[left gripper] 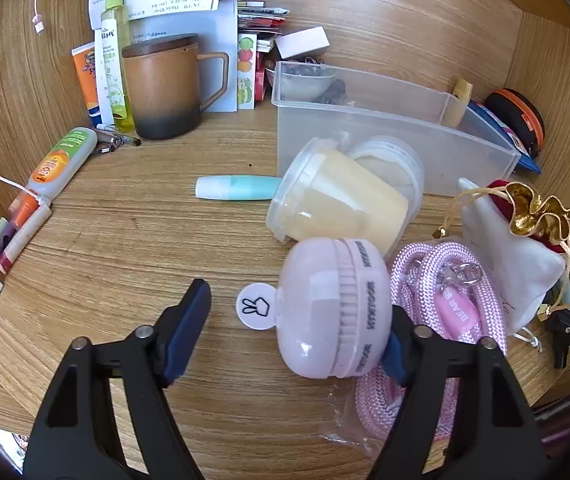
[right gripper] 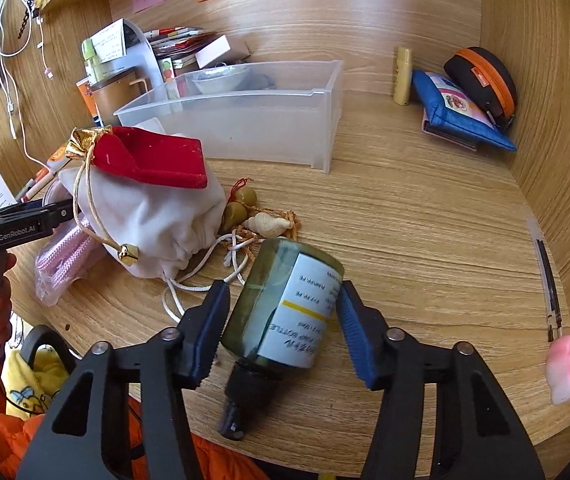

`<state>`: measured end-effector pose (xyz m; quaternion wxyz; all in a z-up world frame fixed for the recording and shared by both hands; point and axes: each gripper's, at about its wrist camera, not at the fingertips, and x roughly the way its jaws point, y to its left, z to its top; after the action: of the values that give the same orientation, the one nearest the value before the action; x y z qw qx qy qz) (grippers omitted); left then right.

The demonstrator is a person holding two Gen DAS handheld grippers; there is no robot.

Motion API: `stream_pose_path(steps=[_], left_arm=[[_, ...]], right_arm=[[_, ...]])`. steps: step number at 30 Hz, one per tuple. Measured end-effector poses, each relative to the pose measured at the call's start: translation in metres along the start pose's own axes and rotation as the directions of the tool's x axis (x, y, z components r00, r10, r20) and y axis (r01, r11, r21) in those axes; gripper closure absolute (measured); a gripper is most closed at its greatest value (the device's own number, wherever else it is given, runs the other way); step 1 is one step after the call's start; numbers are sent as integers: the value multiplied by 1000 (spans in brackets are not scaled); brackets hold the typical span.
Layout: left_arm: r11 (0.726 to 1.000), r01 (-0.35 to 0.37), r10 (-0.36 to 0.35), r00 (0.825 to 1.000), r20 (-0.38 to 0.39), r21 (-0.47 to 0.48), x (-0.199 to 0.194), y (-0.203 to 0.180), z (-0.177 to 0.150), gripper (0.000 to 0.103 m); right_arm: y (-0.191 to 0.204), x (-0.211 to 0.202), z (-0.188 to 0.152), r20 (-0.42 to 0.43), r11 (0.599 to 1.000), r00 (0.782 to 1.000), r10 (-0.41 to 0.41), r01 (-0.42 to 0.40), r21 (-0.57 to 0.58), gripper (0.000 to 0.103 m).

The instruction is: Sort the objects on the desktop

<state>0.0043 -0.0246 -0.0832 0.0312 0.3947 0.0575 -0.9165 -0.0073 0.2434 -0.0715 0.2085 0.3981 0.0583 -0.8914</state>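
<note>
On a cluttered wooden desk (right gripper: 425,216), the right gripper (right gripper: 283,322) straddles a dark green bottle (right gripper: 281,304) lying on its side, black cap toward the camera; the right pad touches the bottle's white label while a sliver of gap shows at the left pad, so whether it is gripped cannot be told. The left gripper (left gripper: 299,326) stands wide, its right pad against a round pink case (left gripper: 333,308) that rests on the desk with a white rabbit tag (left gripper: 256,305) at its side; the left pad is well clear. Just right of the case lies a coiled pink rope strap (left gripper: 425,280) in clear wrap, and beside that a white drawstring pouch (right gripper: 149,216) topped by a red velvet bag (right gripper: 153,156) with gold trim. Behind the case, a lidded translucent tub (left gripper: 337,196) lies tipped over next to a mint-green tube (left gripper: 237,188). Farther back sits a clear plastic bin (right gripper: 237,120), apparently empty, a brown mug (left gripper: 165,88) to its left. Against the back wall lean a blue zip pouch (right gripper: 457,112) and a black-and-orange case (right gripper: 485,80).
</note>
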Motion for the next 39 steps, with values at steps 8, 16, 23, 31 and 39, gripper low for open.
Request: stream_pose_path(steps=[8, 16, 23, 31, 39], left_arm=[[1000, -6, 6, 1000, -7, 8, 7, -3, -3, 47], [1000, -10, 10, 1000, 8, -15, 6, 3, -1, 47], [1000, -12, 14, 998, 57, -28, -11, 10, 5, 47], [999, 8, -4, 992, 123, -35, -35, 14, 22, 47], [1000, 24, -24, 993, 113, 4, -39, 21, 50, 47]], right_arm=[[-2, 4, -2, -4, 1000, 1000, 14, -14, 6, 65], [-9, -5, 7, 35, 1000, 999, 12, -13, 27, 65], [-15, -15, 26, 72, 1000, 997, 4, -6, 28, 65], [-13, -21, 48, 106, 1000, 994, 10, -11, 11, 65], [-2, -19, 79, 121, 999, 992, 25, -20, -38, 65]])
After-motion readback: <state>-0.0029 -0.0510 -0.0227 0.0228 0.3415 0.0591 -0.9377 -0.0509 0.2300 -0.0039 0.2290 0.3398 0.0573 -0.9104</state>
